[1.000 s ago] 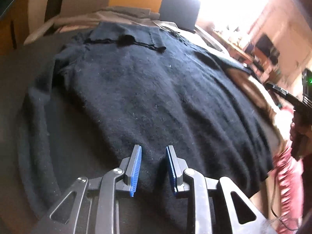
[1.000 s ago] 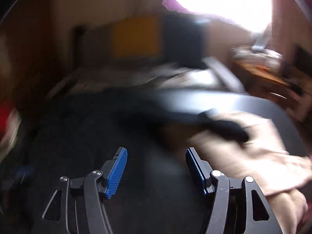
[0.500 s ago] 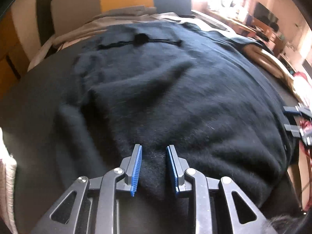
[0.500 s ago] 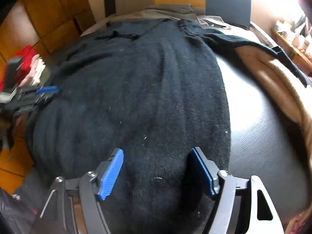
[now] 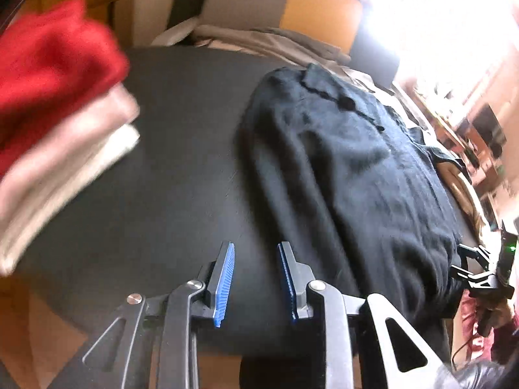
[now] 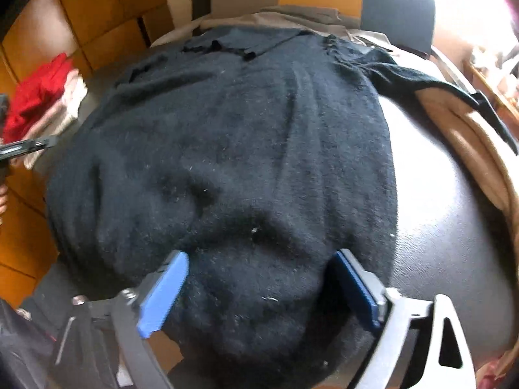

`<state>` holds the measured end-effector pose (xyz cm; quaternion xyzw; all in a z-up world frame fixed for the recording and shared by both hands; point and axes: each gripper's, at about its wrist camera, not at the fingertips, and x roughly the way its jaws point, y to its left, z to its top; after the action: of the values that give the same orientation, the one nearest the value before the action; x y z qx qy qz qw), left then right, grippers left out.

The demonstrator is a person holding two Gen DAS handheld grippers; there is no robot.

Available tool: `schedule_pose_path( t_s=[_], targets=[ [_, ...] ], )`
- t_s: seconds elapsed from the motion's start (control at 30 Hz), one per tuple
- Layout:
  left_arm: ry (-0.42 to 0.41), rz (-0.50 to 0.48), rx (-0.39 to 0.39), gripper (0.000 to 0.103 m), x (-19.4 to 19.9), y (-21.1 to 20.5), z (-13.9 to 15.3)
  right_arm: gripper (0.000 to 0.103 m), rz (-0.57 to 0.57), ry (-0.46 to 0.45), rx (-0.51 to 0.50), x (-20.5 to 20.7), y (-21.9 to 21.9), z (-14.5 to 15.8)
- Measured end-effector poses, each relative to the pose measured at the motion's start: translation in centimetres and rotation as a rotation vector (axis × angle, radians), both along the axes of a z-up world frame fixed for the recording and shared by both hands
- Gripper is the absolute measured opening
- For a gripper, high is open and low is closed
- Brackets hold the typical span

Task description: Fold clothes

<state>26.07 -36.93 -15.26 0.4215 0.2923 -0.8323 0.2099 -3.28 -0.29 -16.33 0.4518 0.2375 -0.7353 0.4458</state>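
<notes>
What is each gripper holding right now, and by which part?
The left gripper holds nothing; it is open over the bare black table. The right gripper is open, straddling the near hem of the black sweater, not clamped on it.

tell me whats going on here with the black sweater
A person with a gripper in each hand is folding a black sweater spread on a dark table. The right gripper is open, straddling the sweater's near hem. The left gripper is open over bare table beside it, holding nothing. A stack of folded clothes sits off to the left.
</notes>
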Motion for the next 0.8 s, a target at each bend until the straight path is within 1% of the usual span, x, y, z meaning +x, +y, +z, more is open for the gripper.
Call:
schedule_pose_path(
  t_s=[0.07,0.13,0.17,0.2,0.3,0.4,0.43,0.47,0.5,0.57,0.6,0.7,0.77,0.8],
  targets=[
    [0.036,0.014,0.072,0.028,1.3,0.8,-0.6,0.103,0.018,0.031,0.028,0.6,-0.4,-0.2],
    [0.072,0.028,0.144,0.030,2.5,1.5,-1.3,0.103,0.008,0.028,0.026,0.7,-0.5,-0.2],
    [0.089,0.027,0.180,0.032,2.8,2.0,-1.6,0.103,0.004,0.026,0.023,0.8,-0.4,-0.1],
    [0.093,0.010,0.199,0.034,2.1,2.6,-1.9,0.103,0.000,0.024,0.021,1.0,-0.2,0.0],
    [0.033,-0.033,0.147,0.035,-0.4,4.5,-2.7,0.103,-0.009,0.034,0.017,1.3,0.0,0.0],
    [-0.031,-0.080,0.049,0.035,-2.4,6.4,-2.7,0.103,-0.019,0.042,0.011,1.6,0.2,-0.1],
    [-0.066,-0.093,-0.002,0.034,-3.2,7.0,-2.7,0.103,-0.021,0.045,0.006,1.6,0.3,-0.1],
    [-0.091,-0.096,-0.049,0.025,-3.9,7.4,-2.6,0.103,-0.024,0.049,0.003,1.7,0.3,-0.1],
    [-0.102,-0.100,-0.070,0.008,-4.4,7.6,-2.5,0.103,-0.026,0.053,0.000,1.7,0.3,-0.1],
    [-0.096,-0.119,-0.042,0.007,-5.3,7.1,-2.0,0.103,-0.029,0.055,0.005,1.7,0.3,0.0],
    [-0.083,-0.111,-0.047,0.007,-5.2,6.4,-1.2,0.103,-0.030,0.053,0.009,1.7,0.3,0.0],
    [-0.018,-0.037,-0.109,0.007,-4.3,2.2,2.8,0.103,-0.023,0.044,0.026,1.7,0.1,0.4],
    [0.036,0.037,-0.145,0.007,-3.2,-1.4,6.2,0.103,-0.015,0.041,0.000,1.5,-0.1,1.4],
    [0.049,0.077,-0.174,0.007,-2.7,-3.3,7.9,0.103,-0.013,0.047,-0.024,1.4,-0.3,2.1]
  ],
)
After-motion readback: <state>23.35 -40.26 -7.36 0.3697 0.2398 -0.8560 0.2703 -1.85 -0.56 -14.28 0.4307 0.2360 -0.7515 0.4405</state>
